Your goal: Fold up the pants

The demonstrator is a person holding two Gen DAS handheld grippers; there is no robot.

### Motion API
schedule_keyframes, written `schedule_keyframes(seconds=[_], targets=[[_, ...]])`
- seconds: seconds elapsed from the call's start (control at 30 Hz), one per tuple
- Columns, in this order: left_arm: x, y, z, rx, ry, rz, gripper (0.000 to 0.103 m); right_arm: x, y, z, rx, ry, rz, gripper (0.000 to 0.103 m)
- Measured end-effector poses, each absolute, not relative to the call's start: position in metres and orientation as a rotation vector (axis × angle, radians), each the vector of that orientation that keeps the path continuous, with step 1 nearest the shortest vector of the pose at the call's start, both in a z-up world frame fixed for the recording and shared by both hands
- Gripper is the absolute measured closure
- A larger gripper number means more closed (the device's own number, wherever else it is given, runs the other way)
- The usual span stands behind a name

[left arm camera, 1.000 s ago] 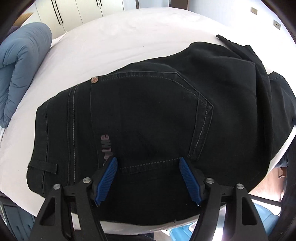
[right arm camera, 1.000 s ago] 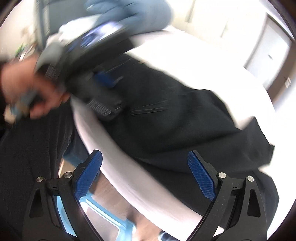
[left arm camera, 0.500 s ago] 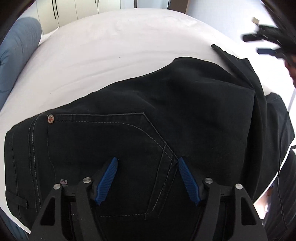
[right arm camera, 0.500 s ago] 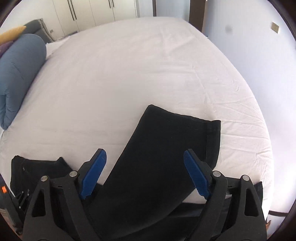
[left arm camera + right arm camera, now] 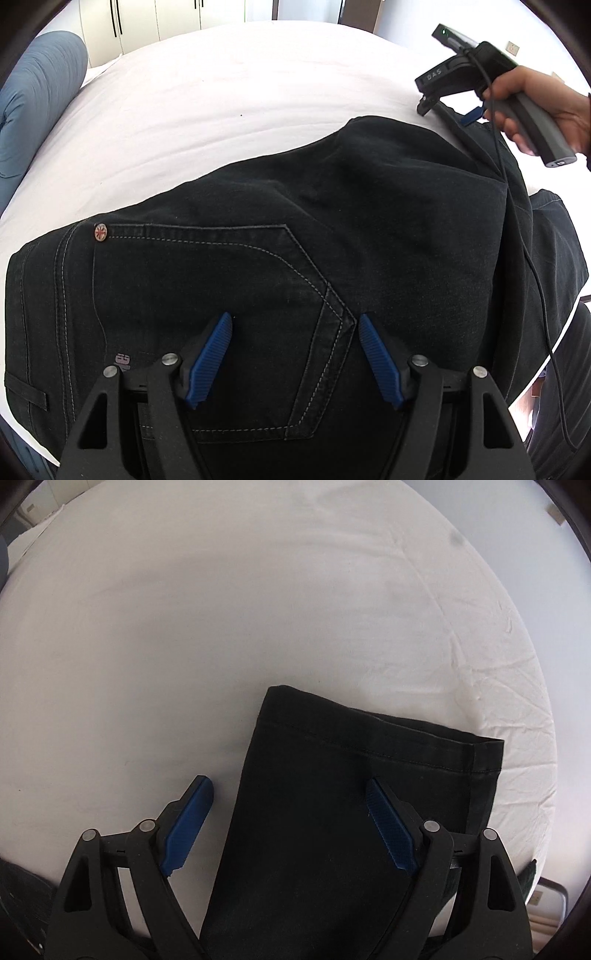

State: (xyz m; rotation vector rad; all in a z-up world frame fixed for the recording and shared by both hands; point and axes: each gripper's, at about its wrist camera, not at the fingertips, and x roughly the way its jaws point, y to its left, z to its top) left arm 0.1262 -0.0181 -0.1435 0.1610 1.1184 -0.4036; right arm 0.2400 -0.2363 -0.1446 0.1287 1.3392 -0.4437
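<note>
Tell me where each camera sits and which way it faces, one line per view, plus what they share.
Left wrist: on the left tool, looking along its open fingers over the pants' back pocket across the bed; the person's right hand shows.
Right wrist: on the right tool, looking along its open fingers at the hem on the sheet; no body shows.
Shared: the pants and bed.

Left claw (image 5: 294,321) agape, right claw (image 5: 290,784) agape, both empty
</note>
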Motion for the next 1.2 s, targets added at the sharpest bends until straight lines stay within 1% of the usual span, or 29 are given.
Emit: schedule_keyframes(seconds=[0.07,0.1,0.13,0.17,0.23,0.27,0.33,0.53,0.73,0.83,1.0,1.1,1.2], targets=[[0.124,-0.02,-0.145,0.162,1.116,-0.404,0.03,0.242,-0.24,-0.147,0.164,1.333,-0.453,0.021],[0.124,-0.02,-0.145,0.161,1.116,-0.403,0.03,0.243,-0.241,-0.146,0.173,1.329,-0.451,0.03],[0.123,-0.02,-0.146,0.162,1.115,-0.403,0.03,0.244,-0.24,-0.145,0.173,1.324,-0.443,0.044],[0.123,-0.02,-0.146,0.163,1.115,-0.403,0.03,0.245,-0.239,-0.143,0.17,1.318,-0.435,0.051],[0.123,-0.021,-0.146,0.163,1.115,-0.401,0.03,0.246,-0.24,-0.138,0.17,1.311,-0.428,0.079],[0.123,-0.022,-0.146,0.163,1.116,-0.4,0.029,0.245,-0.242,-0.136,0.179,1.307,-0.425,0.083],[0.122,-0.022,-0.146,0.164,1.117,-0.398,0.029,0.241,-0.249,-0.13,0.244,1.286,-0.404,0.095],[0.124,-0.023,-0.147,0.169,1.125,-0.397,0.029,0.199,-0.276,-0.086,0.379,1.117,-0.368,0.098],[0.129,-0.026,-0.146,0.183,1.14,-0.389,0.028,0.095,-0.313,-0.022,0.469,0.874,-0.385,0.1],[0.133,-0.029,-0.147,0.181,1.151,-0.381,0.026,0.024,-0.322,-0.004,0.524,0.787,-0.425,0.1],[0.14,-0.038,-0.15,0.173,1.168,-0.368,0.012,-0.084,-0.347,-0.016,0.664,0.69,-0.509,0.1],[0.142,-0.047,-0.151,0.199,1.176,-0.325,0.009,-0.119,-0.359,-0.043,0.729,0.683,-0.546,0.1],[0.145,-0.049,-0.152,0.194,1.188,-0.308,0.008,-0.145,-0.363,-0.068,0.782,0.695,-0.555,0.1]])
